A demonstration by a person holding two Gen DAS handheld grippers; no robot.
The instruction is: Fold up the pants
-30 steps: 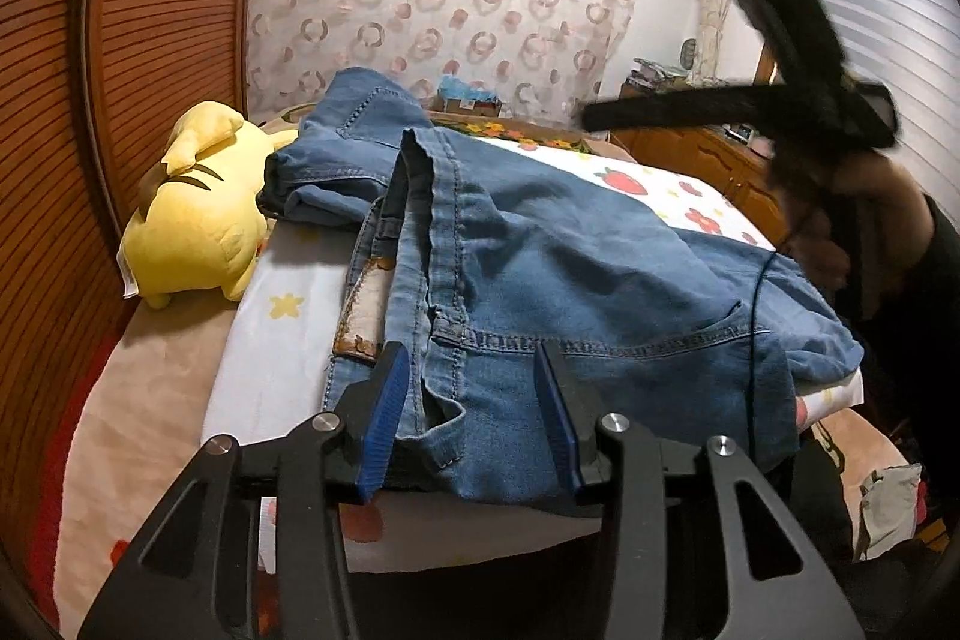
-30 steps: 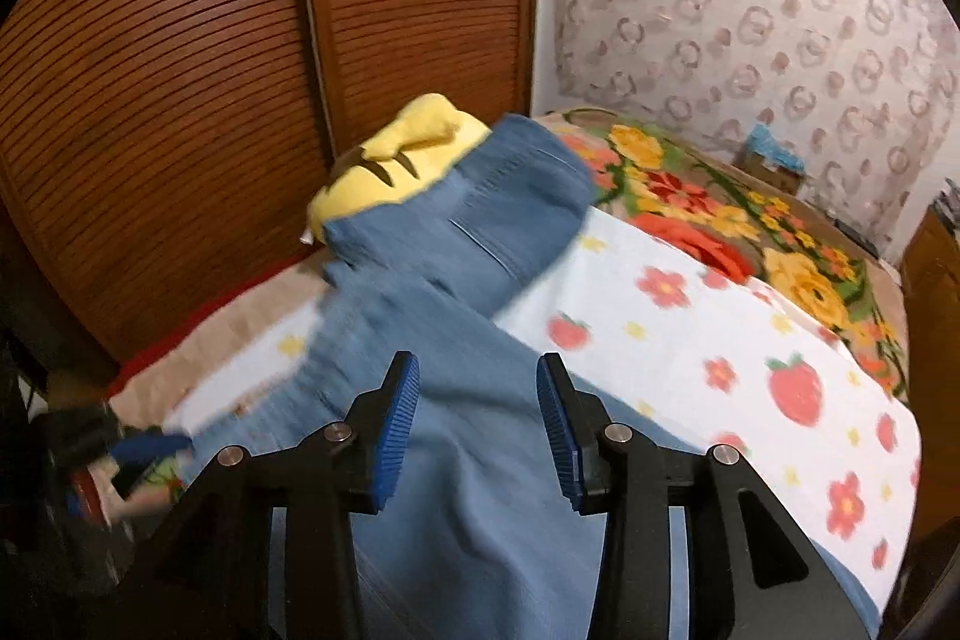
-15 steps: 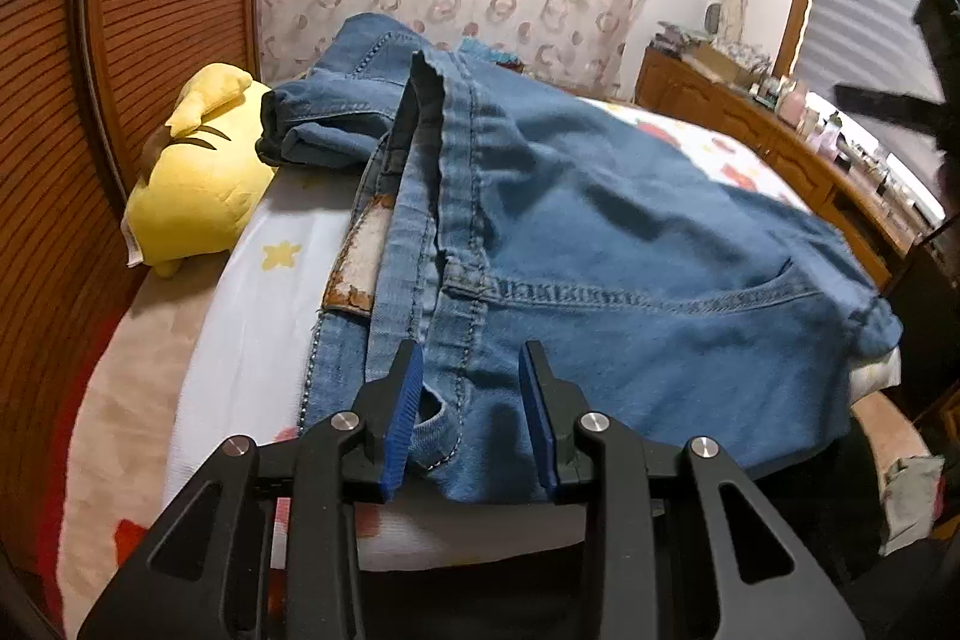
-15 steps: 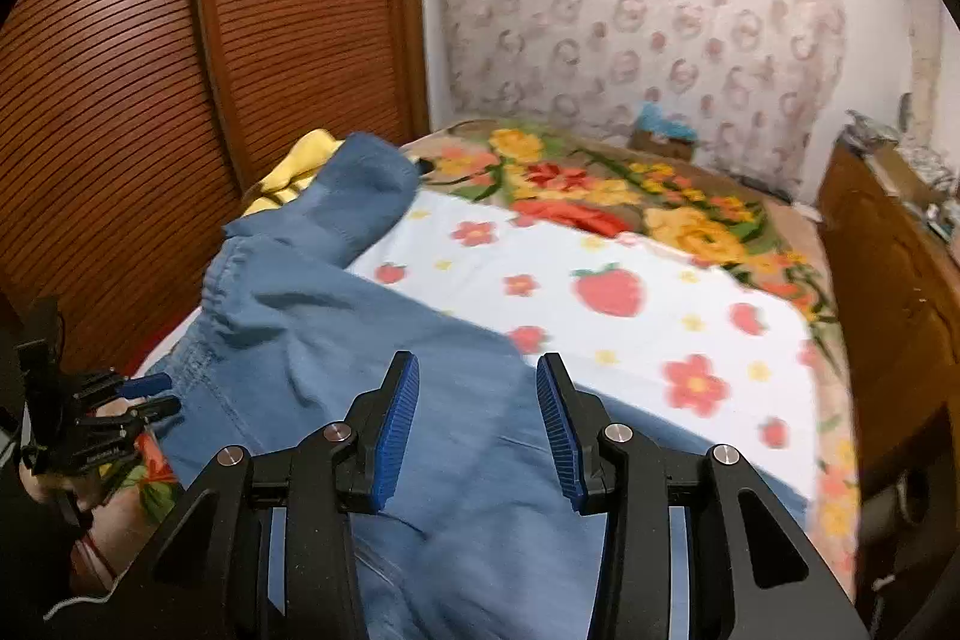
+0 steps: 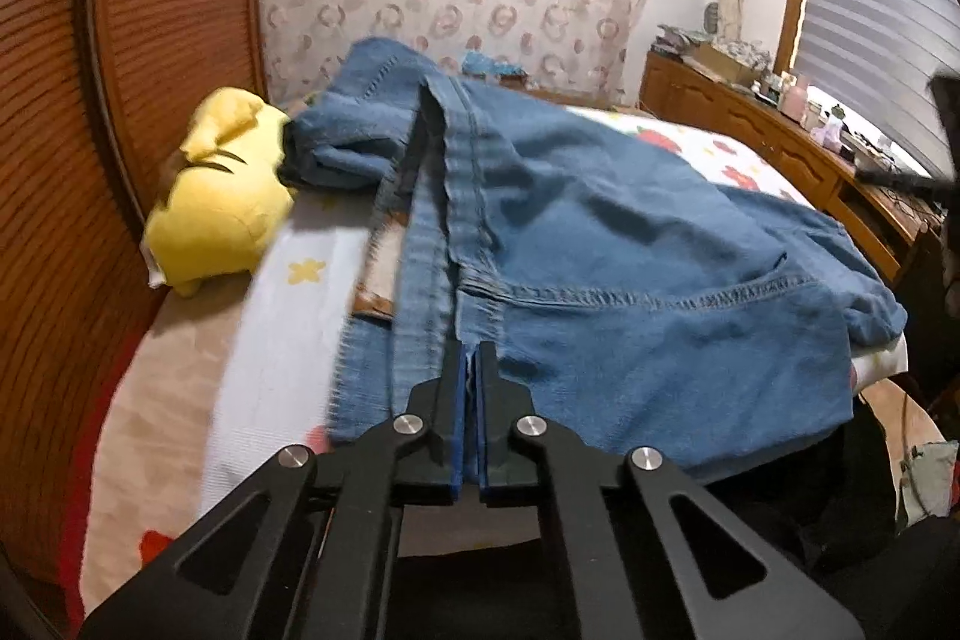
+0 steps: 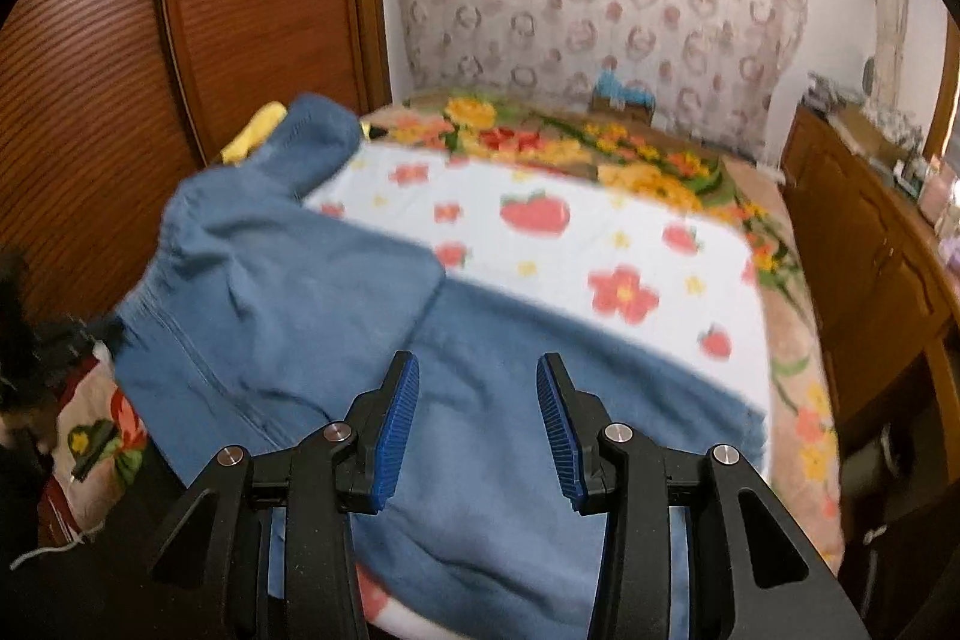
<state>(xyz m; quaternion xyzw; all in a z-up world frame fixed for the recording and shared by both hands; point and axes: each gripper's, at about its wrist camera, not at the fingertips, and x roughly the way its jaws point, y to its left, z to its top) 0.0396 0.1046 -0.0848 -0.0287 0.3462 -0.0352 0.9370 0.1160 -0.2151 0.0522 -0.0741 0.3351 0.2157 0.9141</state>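
Blue denim pants [image 5: 600, 244] lie spread across the bed, a back pocket facing up and one leg bunched toward the far left. My left gripper [image 5: 471, 358] is shut on the pants' waistband at the near edge of the bed. The pants also show in the right wrist view [image 6: 288, 292], blurred. My right gripper [image 6: 477, 388] is open and empty, held above the denim near the bed's near edge. It shows as a dark blur [image 5: 942, 160] at the right edge of the left wrist view.
A yellow plush toy [image 5: 222, 196] lies at the bed's left side against the wooden slatted wardrobe [image 5: 120, 70]. The bed has a white strawberry-print sheet [image 6: 600, 232] and a floral blanket [image 6: 600, 148]. A wooden dresser [image 6: 870, 232] with clutter stands along the right.
My left gripper has closed from open onto the waistband. My right gripper has swung to the right over the bed and stayed open.
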